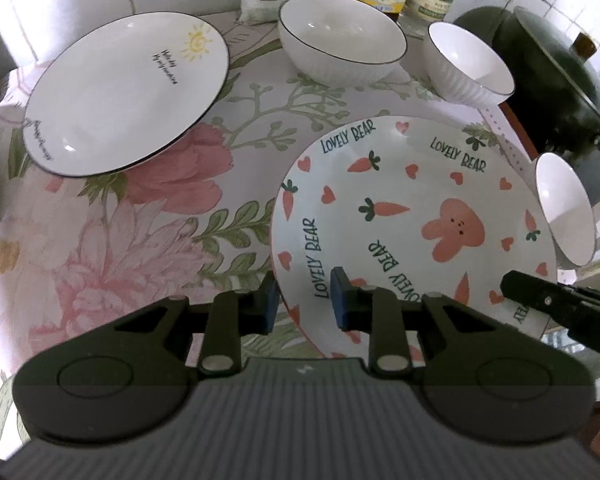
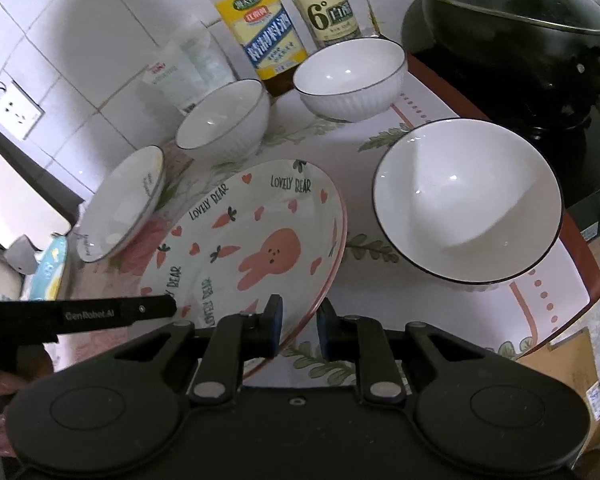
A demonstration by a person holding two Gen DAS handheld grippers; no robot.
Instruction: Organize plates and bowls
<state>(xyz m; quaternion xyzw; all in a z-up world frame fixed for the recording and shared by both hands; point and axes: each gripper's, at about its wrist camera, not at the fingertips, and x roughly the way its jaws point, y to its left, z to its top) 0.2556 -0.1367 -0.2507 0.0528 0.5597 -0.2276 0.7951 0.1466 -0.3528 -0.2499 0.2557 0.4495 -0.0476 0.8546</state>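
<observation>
Two grippers sit at the bunny plate point(image 1: 404, 208), jaws apart on its rim
If the left gripper point(image 1: 305, 300) or right gripper point(image 2: 299, 330) pinches badly, it may slip and hit the bowl point(image 2: 466, 200) beside it

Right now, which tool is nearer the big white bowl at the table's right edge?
Right. The right tool straddles the rabbit-print plate rim beside the big white bowl; the left tool straddles the plate's far side.
</observation>
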